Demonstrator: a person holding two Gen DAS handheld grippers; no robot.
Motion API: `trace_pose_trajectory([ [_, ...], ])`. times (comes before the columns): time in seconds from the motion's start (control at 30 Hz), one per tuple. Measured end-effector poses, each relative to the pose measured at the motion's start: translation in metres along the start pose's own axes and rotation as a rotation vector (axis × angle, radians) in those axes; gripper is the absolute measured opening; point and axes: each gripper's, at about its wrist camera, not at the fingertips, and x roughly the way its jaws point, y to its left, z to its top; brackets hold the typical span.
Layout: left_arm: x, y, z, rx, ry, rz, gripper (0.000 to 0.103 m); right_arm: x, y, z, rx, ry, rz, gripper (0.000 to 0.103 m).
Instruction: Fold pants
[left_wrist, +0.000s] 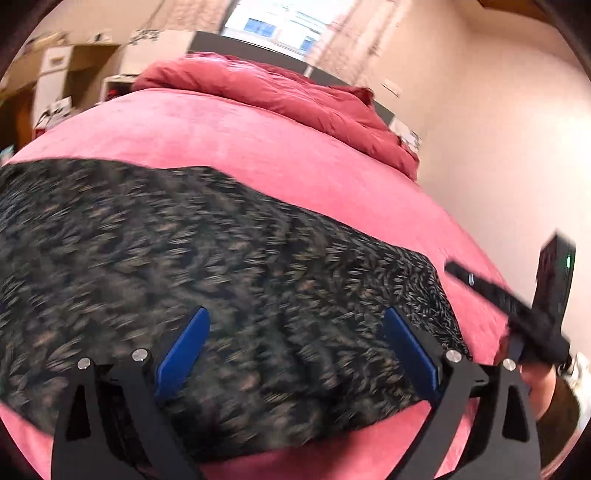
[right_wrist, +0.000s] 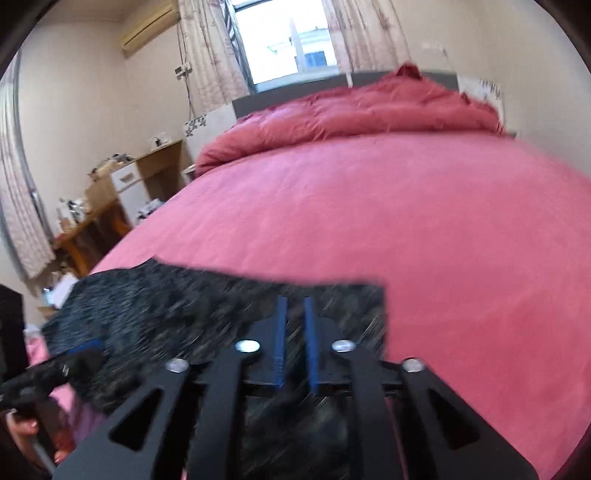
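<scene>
Dark patterned pants (left_wrist: 207, 280) lie flat on a pink bed (left_wrist: 303, 162) — left tool (left_wrist: 295, 350) gapes wide, empty; right tool (right_wrist: 294, 339) stands slightly apart, gripping nothing visible.

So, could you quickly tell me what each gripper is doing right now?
Left gripper: open wide above the pants, holding nothing.
Right gripper: jaws nearly together over the pants; whether they pinch the fabric cannot be told.
</scene>
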Motion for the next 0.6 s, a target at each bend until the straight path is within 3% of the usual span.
trace_pose_trajectory([
  [0.03, -0.007, 0.008, -0.001, -0.015, -0.006, 0.023, 0.096, -0.001, 0.003, -0.007, 0.017, 0.015, 0.008, 0.034],
  [0.27, -0.056, 0.07, -0.009, -0.154, -0.077, 0.136, 0.099, 0.005, 0.025, -0.039, 0.022, 0.12, -0.027, 0.034],
  [0.33, -0.071, 0.084, -0.009, -0.198, -0.102, 0.174, 0.099, 0.016, 0.027, -0.046, -0.034, 0.17, -0.071, 0.034],
  [0.6, -0.125, 0.135, -0.003, -0.364, -0.22, 0.3, 0.099, 0.018, 0.028, -0.045, -0.032, 0.175, -0.065, 0.039],
])
